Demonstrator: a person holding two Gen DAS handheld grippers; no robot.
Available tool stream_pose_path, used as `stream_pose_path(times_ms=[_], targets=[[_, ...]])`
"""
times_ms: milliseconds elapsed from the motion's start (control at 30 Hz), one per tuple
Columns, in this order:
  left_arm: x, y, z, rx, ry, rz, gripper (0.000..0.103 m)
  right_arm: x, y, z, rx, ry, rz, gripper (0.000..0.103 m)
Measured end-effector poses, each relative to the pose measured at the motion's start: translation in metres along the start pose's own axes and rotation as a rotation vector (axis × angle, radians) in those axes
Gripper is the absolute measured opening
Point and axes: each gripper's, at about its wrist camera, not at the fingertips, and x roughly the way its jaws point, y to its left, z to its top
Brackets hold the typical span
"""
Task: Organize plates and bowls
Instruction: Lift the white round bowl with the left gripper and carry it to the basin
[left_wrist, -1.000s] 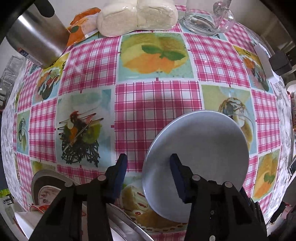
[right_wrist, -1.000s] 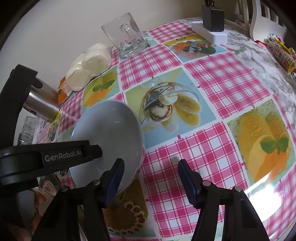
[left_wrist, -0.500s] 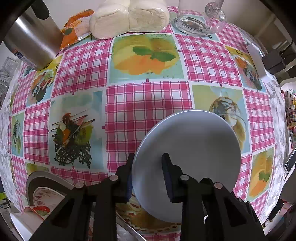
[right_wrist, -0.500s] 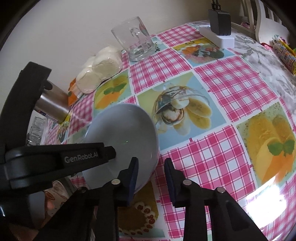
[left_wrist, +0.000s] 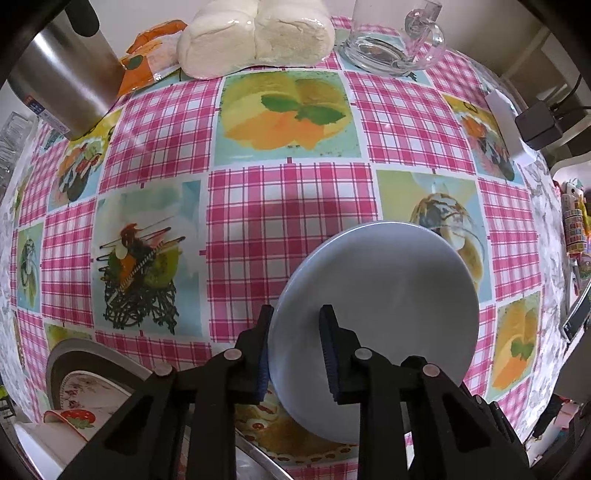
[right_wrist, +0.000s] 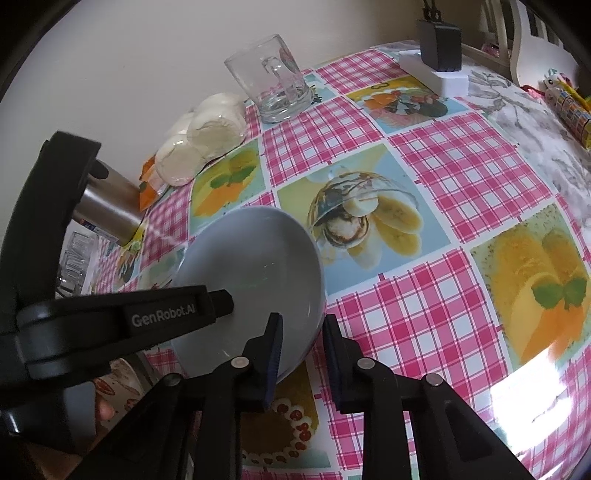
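A pale grey bowl (left_wrist: 391, 288) sits on the checked tablecloth (left_wrist: 288, 206). My left gripper (left_wrist: 295, 332) points straight down and straddles the bowl's near-left rim, one finger outside, one inside. Its jaws are closing and the pads press on the bowl wall. In the right wrist view the same bowl (right_wrist: 258, 258) looks tilted. My right gripper (right_wrist: 302, 339) straddles its near-right rim, jaws closing, pads against the wall. A black finger (right_wrist: 218, 301) of the left gripper reaches into the bowl from the left.
A metal rack (left_wrist: 59, 354) at the lower left holds a flowered plate and a strawberry cup (left_wrist: 70, 419). At the back stand a steel tumbler (left_wrist: 62, 74), bagged buns (left_wrist: 255, 33) and a glass mug (left_wrist: 391, 40). A white power strip (right_wrist: 436, 74) with a black adapter lies far right.
Both grippers' jaws have drawn together from wide apart onto the bowl's rim. Neither hand has moved, and the bowl has hardly shifted.
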Motion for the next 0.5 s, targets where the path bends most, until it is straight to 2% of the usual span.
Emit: stream_pose_path(times_ms=[200,367,500], targets=[[-0.011,-0.001,-0.003,0.005,-0.020,-0.037,0.025,-0.010,0.000,0.002,0.001,-0.022,-0.006,0.024],[-0.035,-0.002,-0.004,0.017,-0.073,-0.073,0.025,-0.022,0.002,0.004,0.002,-0.046,0.004,0.024],[-0.054,-0.001,-0.007,0.029,-0.114,-0.068,0.025,-0.033,0.007,0.006,-0.006,-0.064,0.012,0.024]])
